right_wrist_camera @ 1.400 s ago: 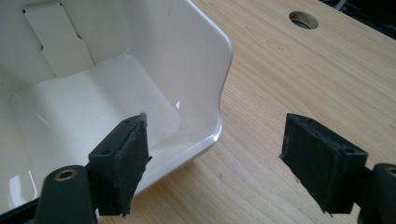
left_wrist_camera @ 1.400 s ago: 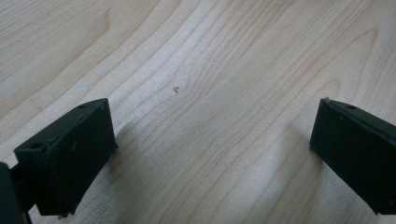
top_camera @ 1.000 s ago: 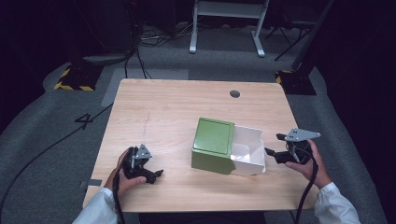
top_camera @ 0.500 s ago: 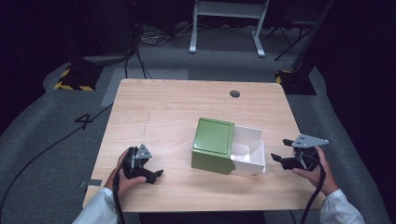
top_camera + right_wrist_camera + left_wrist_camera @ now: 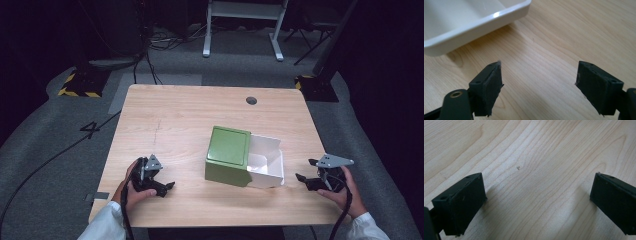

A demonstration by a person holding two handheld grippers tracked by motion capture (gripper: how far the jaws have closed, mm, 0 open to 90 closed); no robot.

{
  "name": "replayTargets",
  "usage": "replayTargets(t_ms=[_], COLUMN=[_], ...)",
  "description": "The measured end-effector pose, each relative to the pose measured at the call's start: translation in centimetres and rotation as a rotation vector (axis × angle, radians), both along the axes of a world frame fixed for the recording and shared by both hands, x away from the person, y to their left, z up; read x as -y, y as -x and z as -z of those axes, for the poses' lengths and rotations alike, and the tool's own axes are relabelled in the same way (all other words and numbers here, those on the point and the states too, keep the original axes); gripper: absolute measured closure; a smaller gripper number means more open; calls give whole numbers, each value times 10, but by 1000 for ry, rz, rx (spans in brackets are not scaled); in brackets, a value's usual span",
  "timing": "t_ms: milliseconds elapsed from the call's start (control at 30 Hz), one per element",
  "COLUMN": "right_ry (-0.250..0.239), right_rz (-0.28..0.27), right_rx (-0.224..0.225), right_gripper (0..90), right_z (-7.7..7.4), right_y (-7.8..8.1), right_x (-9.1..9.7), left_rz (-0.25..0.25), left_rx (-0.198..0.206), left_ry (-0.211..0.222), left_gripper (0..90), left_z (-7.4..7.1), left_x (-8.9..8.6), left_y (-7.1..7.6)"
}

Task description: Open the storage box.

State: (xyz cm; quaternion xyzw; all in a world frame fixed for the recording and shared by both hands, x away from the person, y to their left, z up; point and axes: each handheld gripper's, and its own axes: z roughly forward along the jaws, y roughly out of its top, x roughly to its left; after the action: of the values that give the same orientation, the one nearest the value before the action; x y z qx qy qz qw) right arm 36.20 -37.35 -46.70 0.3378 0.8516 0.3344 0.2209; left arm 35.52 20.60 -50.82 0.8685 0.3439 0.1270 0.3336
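Observation:
A green box [image 5: 228, 155] stands near the middle of the wooden table [image 5: 190, 115], with its white drawer [image 5: 267, 162] pulled out to the right. The drawer looks empty. My right gripper [image 5: 305, 169] is open just right of the drawer, apart from it, near the table's front right corner. In the right gripper view the jaws [image 5: 539, 85] stand wide over bare wood, and the drawer's rim [image 5: 474, 25] lies ahead at the upper left. My left gripper [image 5: 165, 189] rests on the table at the front left, open, with only wood between its jaws [image 5: 539, 202].
A round cable hole [image 5: 251, 100] sits at the table's far right. Grey carpet with cables and a white stand [image 5: 245, 15] lies beyond the table. The table's front edge runs close to both hands.
My right gripper has drawn back toward the front edge and a little right, away from the drawer. The left gripper and the box have stayed still.

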Motion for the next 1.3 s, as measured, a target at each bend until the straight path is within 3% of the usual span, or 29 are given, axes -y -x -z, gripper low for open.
replayTargets(t_ms=[367, 600, 633, 833, 1300], right_ry=[-7, -54, -82, -127, -123], right_rz=[48, 91, 99, 114, 133], right_rx=[-38, -69, -76, -69, -69], right_gripper=[210, 204, 202, 185, 155], right_z=[20, 34, 35, 40, 41], right_y=[5, 9, 10, 14, 14], right_x=[18, 34, 38, 44, 45], left_rz=[-6, -12, -14, -16, -15], left_rx=[0, 0, 0, -1, -2], left_ry=[1, 1, 1, 1, 1], left_gripper=[3, 4, 4, 4, 3], left_z=[0, 0, 0, 0, 0], left_x=[0, 0, 0, 0, 0], left_y=[1, 1, 1, 2, 2])
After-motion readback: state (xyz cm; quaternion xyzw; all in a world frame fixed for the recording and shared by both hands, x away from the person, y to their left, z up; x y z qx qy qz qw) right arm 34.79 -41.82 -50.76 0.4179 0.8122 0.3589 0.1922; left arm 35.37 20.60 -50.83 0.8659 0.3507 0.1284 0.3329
